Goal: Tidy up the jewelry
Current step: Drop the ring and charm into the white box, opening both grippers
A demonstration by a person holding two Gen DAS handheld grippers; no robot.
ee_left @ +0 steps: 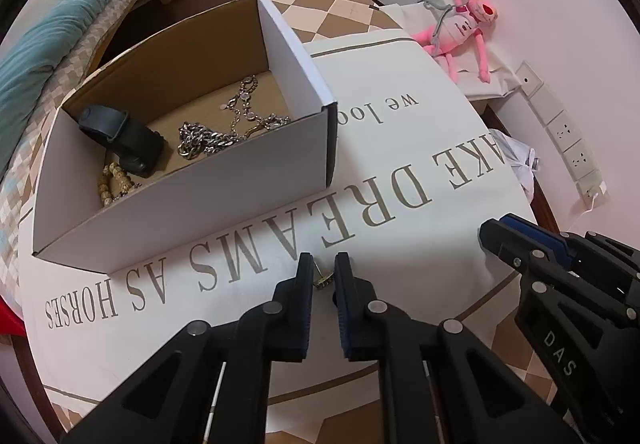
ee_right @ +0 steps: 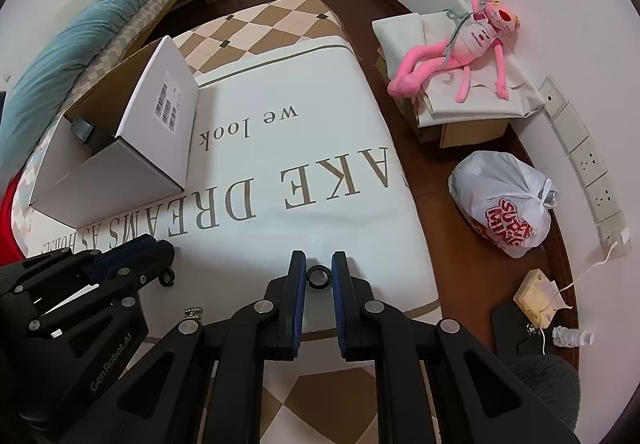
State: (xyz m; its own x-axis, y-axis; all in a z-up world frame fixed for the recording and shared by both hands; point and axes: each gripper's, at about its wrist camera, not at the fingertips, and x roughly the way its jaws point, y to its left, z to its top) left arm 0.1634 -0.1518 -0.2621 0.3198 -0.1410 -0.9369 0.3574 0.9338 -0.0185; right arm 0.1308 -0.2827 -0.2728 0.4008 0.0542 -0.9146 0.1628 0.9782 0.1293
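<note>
Four pieces lie in the box (ee_left: 224,179) at my eleven o'clock; my left fingers (ee_left: 324,276) pinch a small trinket (ee_left: 323,280), my right fingers (ee_right: 319,276) a ring (ee_right: 319,277), both unboxed.

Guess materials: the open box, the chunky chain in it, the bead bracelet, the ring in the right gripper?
Box: corrugated cardboard, white matte outside, raw brown inside.
Chunky chain: likely polished metal, silver with bright glints.
Bead bracelet: tan mottled beads, maybe wood or seed; unclear.
Ring in the right gripper: glossy black, plastic, ceramic or coated metal; cannot tell.
</note>
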